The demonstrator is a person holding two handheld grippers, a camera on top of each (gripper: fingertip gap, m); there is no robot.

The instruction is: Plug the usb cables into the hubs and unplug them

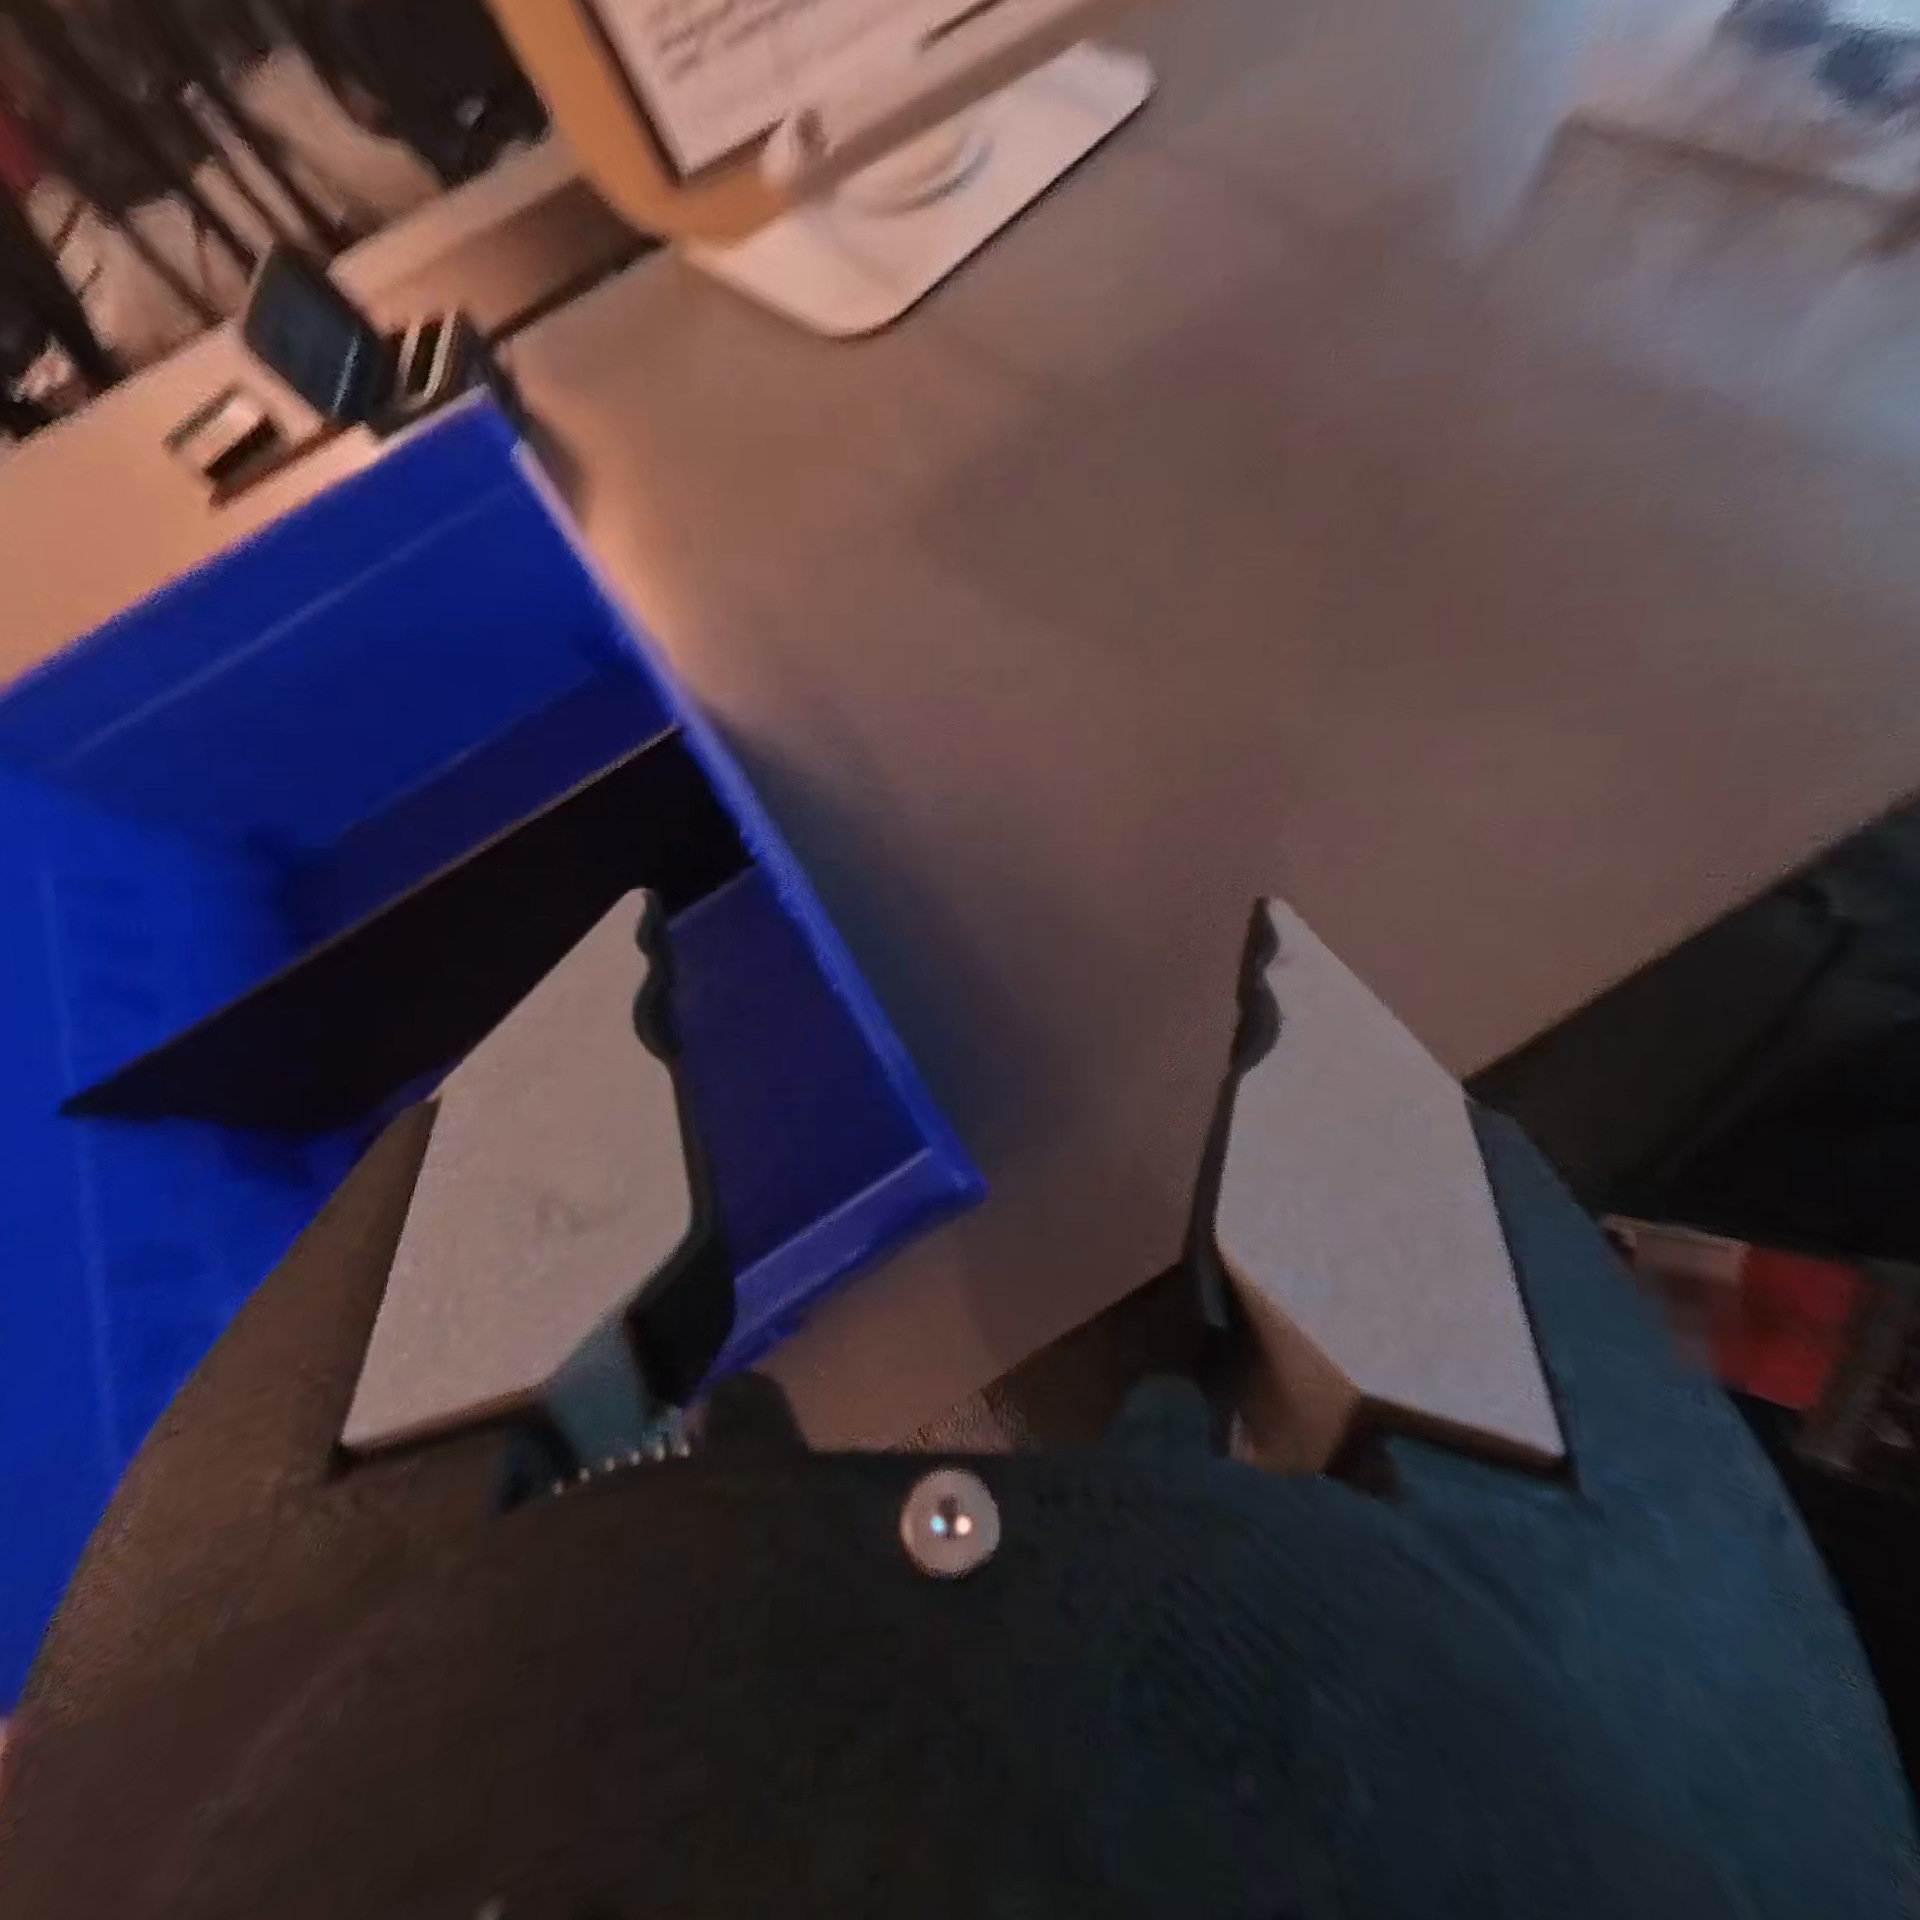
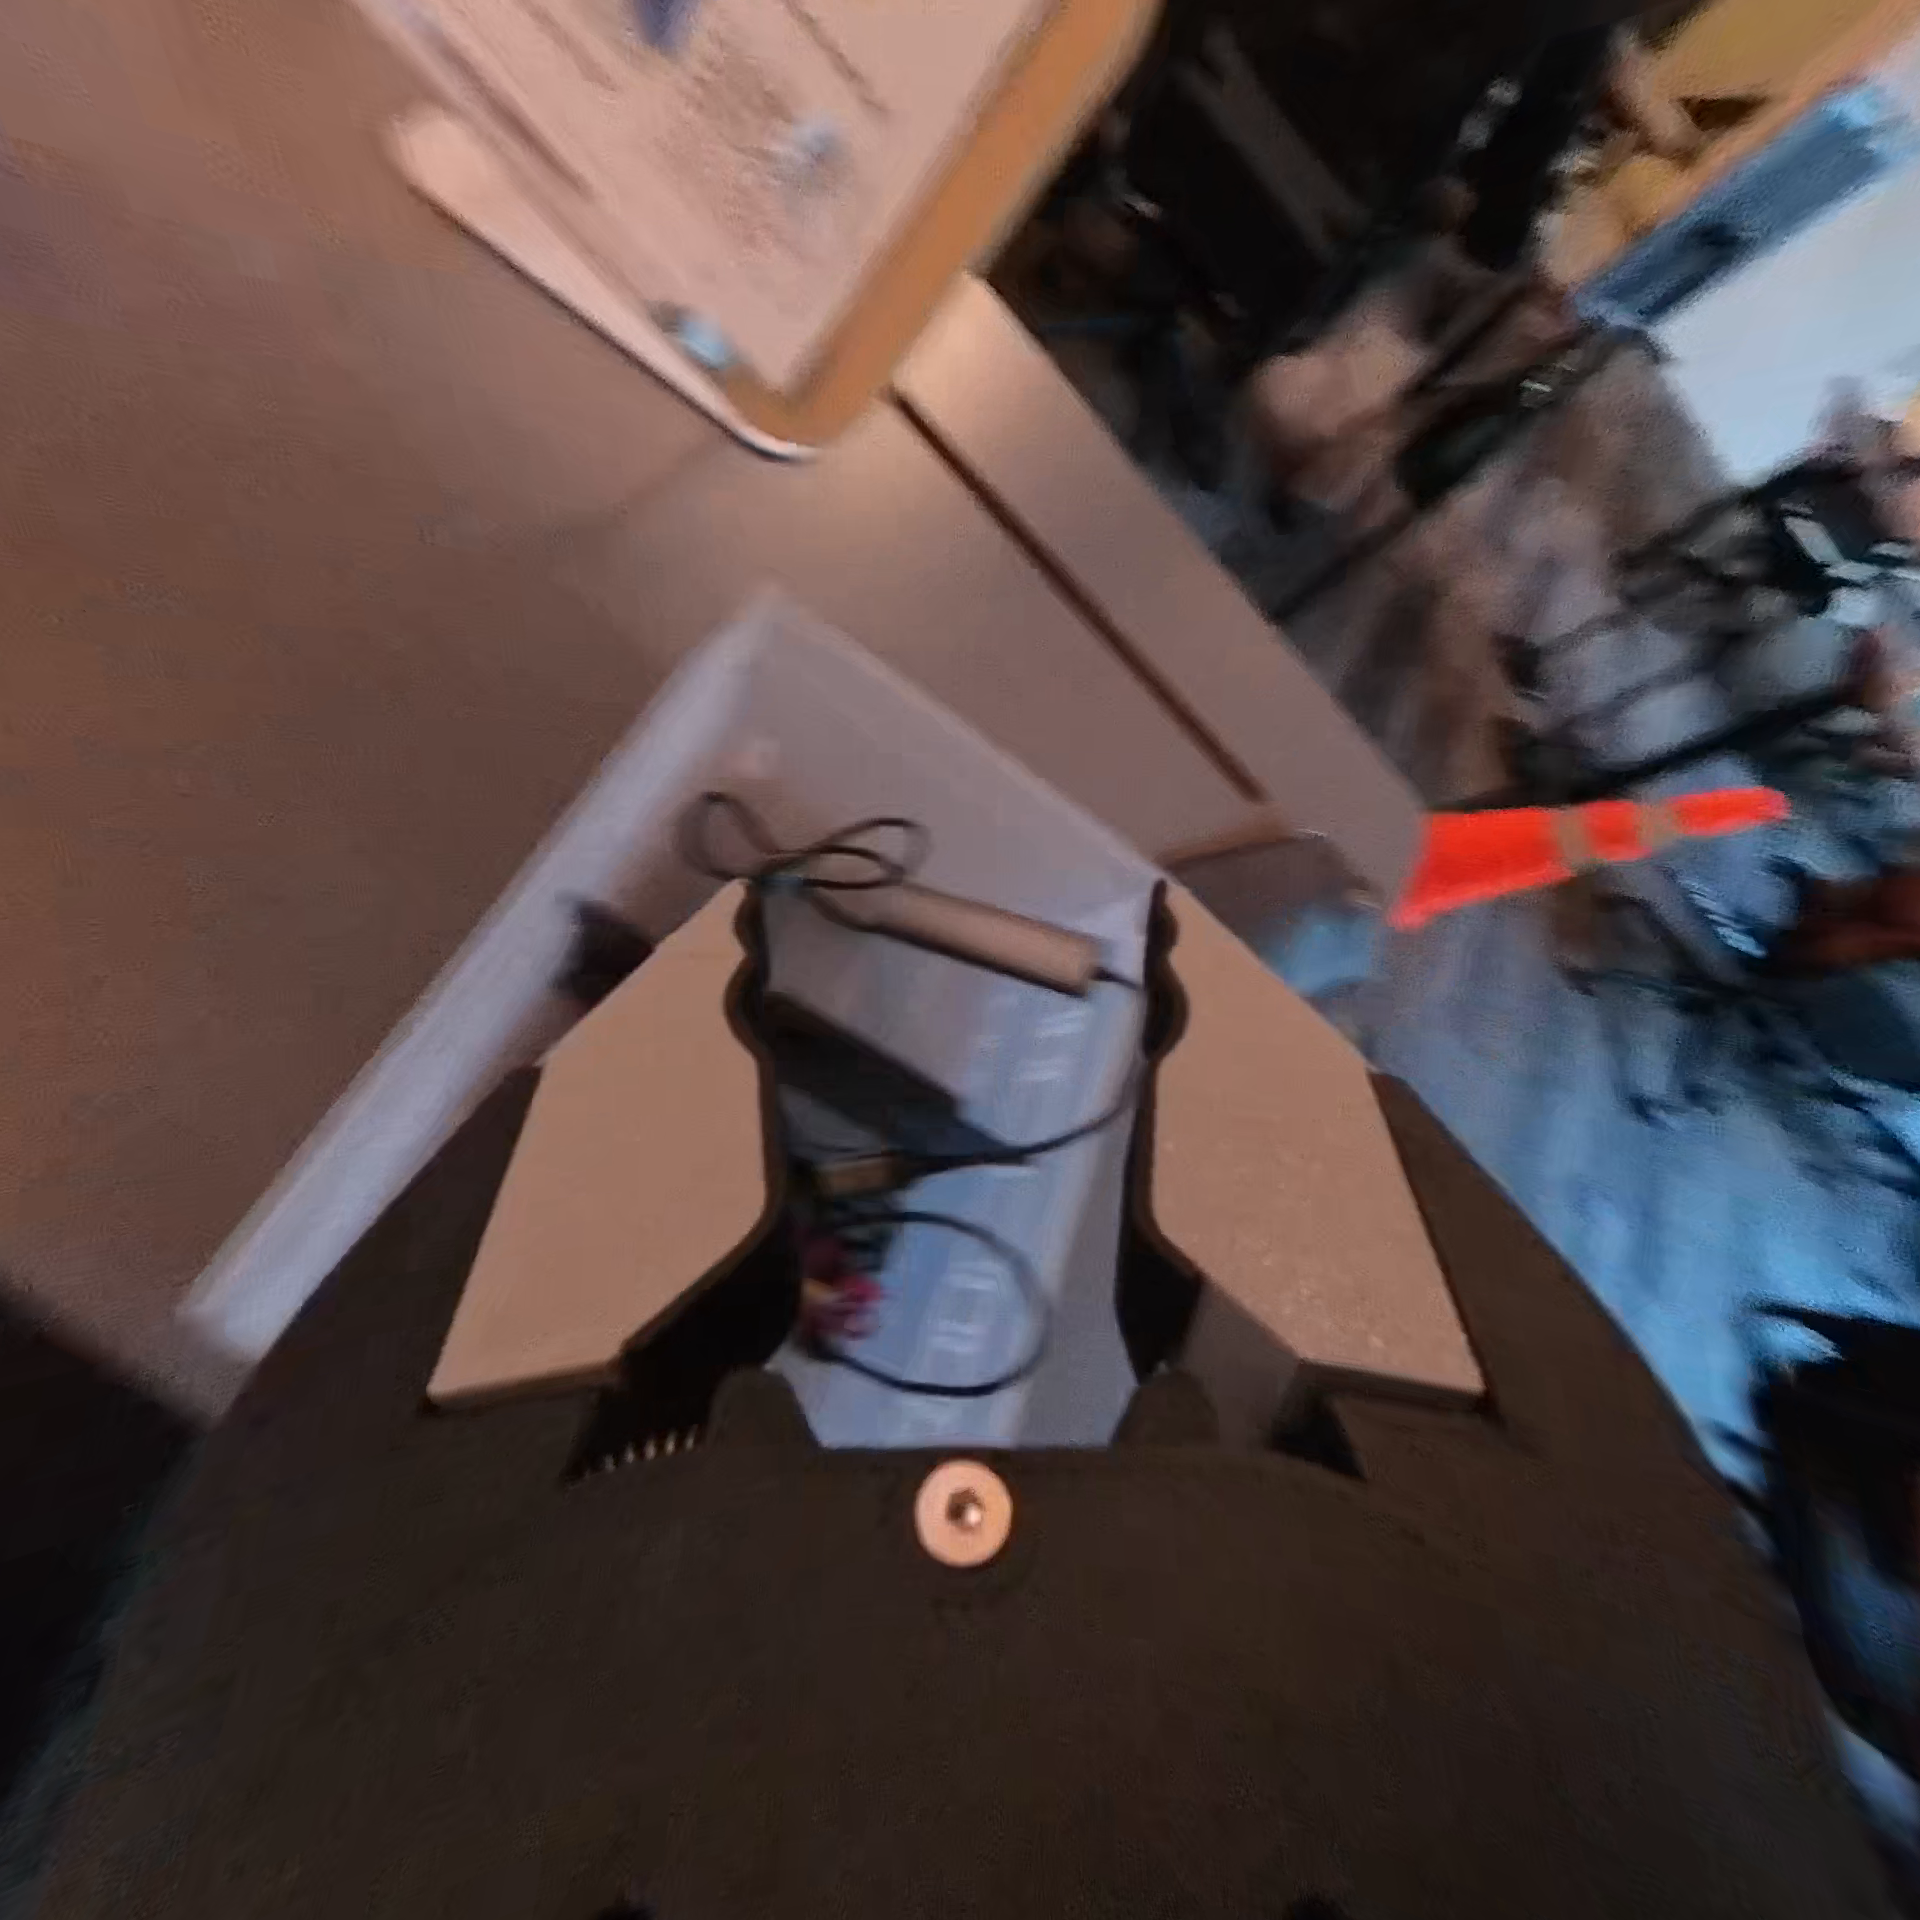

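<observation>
Both shots are pretty blurry, but we see a slim grey hub (image 2: 997, 940) with thin black cables (image 2: 977, 1309) looped in a white tray (image 2: 436, 1049), right under our right gripper (image 2: 951, 935), jaws spread, empty. Left gripper (image 1: 951, 920) gapes wide over bare table (image 1: 1195, 623), beside a blue bin (image 1: 312, 665).

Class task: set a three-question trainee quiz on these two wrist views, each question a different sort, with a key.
1. True or false: the left gripper is shut on a cable.
2. Which container holds the black cable and grey hub? A) blue bin B) white tray
3. Fill in: the right gripper is ____, over the tray.

Key: 1 false; 2 B; 3 open
</observation>
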